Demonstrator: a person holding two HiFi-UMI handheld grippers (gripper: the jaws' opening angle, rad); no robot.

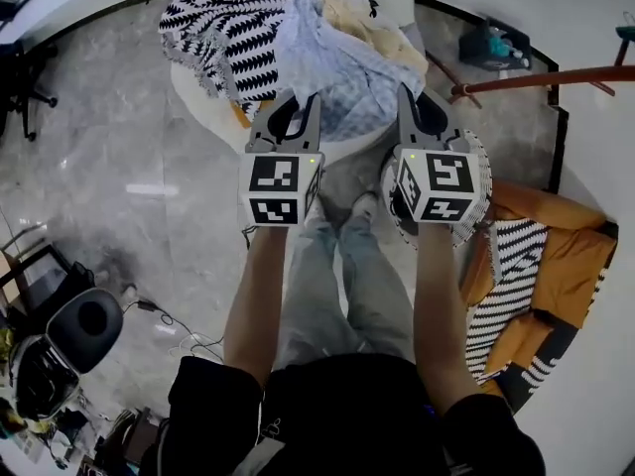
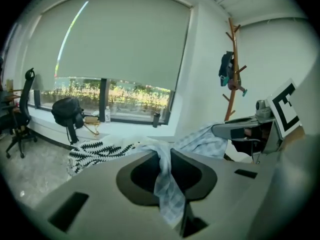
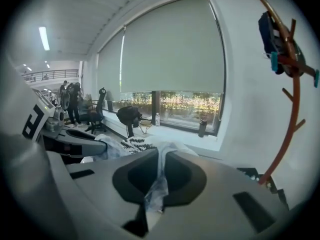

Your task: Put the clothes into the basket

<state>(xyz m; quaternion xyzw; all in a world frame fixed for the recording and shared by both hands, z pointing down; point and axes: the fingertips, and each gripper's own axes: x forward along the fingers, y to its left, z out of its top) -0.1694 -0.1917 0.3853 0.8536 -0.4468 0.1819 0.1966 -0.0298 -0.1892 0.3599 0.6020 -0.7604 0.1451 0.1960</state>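
Observation:
Both grippers are raised side by side over a pile of clothes. A pale blue checked cloth (image 1: 337, 67) stretches between them. My left gripper (image 1: 295, 102) is shut on one edge of it; in the left gripper view the checked cloth (image 2: 167, 184) hangs pinched between the jaws. My right gripper (image 1: 422, 102) is shut on the other edge, and the cloth (image 3: 156, 189) shows squeezed in its jaws too. A black-and-white zigzag cloth (image 1: 233, 28) and a cream cloth (image 1: 362, 13) lie on a white round seat (image 1: 198, 92) behind. An orange bin (image 1: 571, 266) holding a striped cloth (image 1: 506, 296) stands at the right.
A brown coat stand (image 1: 536, 79) crosses the upper right, close to the white wall. A black office chair (image 1: 84, 325) and cables sit at the lower left on the marble floor (image 1: 119, 186). The person's legs and shoes (image 1: 342, 211) are directly below the grippers.

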